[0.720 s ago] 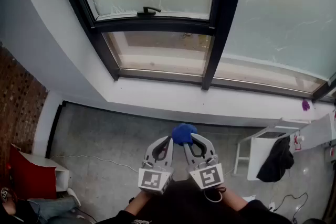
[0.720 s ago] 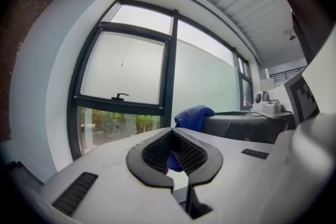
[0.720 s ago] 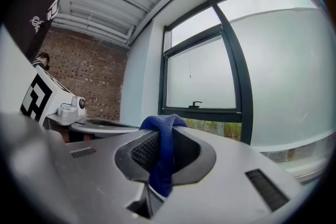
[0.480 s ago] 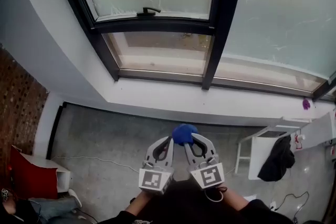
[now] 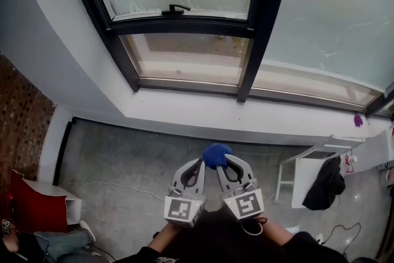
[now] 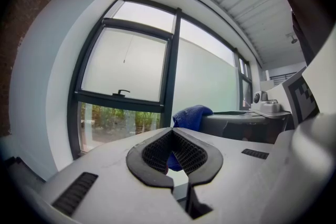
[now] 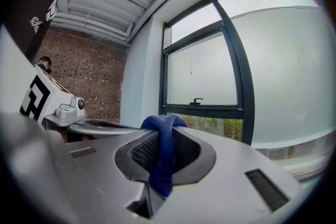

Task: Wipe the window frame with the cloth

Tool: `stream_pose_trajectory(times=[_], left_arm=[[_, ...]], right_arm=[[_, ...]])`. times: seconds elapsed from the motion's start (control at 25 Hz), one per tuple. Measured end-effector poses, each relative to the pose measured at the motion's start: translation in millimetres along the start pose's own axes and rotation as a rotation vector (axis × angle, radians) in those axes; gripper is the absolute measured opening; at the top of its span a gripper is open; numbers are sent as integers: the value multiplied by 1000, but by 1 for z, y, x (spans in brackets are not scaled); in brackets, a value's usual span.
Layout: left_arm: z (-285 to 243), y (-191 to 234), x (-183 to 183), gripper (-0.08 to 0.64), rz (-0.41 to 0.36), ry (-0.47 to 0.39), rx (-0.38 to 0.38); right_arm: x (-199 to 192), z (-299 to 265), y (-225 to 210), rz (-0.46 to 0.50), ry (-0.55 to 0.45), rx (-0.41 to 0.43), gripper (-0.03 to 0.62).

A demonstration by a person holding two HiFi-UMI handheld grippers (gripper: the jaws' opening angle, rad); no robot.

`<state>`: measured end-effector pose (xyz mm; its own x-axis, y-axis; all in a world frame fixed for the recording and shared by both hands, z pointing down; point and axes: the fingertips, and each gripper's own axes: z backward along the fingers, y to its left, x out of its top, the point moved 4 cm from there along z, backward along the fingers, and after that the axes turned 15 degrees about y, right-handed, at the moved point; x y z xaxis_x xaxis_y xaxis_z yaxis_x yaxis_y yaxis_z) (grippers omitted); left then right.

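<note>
While the window frame [image 5: 257, 21] stands well ahead of both tools, stretching left to right and about equally far from each, I see the blue cloth [image 5: 215, 156] short of the frame, pinched by the right hand-held gripper [image 5: 226, 160], the left hand-held gripper [image 5: 200, 163] just beside, tips together, empty.

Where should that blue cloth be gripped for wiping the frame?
Probably by its gathered tail, coming from the person's side, as the right gripper does: the cloth bunches into a rounded wad past the jaw tips, facing the window frame.
</note>
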<state>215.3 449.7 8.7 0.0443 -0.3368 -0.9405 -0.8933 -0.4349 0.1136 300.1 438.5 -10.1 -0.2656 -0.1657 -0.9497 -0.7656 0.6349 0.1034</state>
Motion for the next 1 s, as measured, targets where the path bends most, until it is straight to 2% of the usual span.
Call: stream_pose_trajectory(times=[0.36,0.68,1.0], left_arm=[[9,37,-12,6,11,18,-25],[16,73,-21,6,-1,46,-66],[-11,85,-20,6,-11,62,-100]], right_arm=[[-2,-25,27,6,46,-24,31],[-1,-48,49,-40,63,-69,31],[-5,-64,33,-69,77,-120,31]])
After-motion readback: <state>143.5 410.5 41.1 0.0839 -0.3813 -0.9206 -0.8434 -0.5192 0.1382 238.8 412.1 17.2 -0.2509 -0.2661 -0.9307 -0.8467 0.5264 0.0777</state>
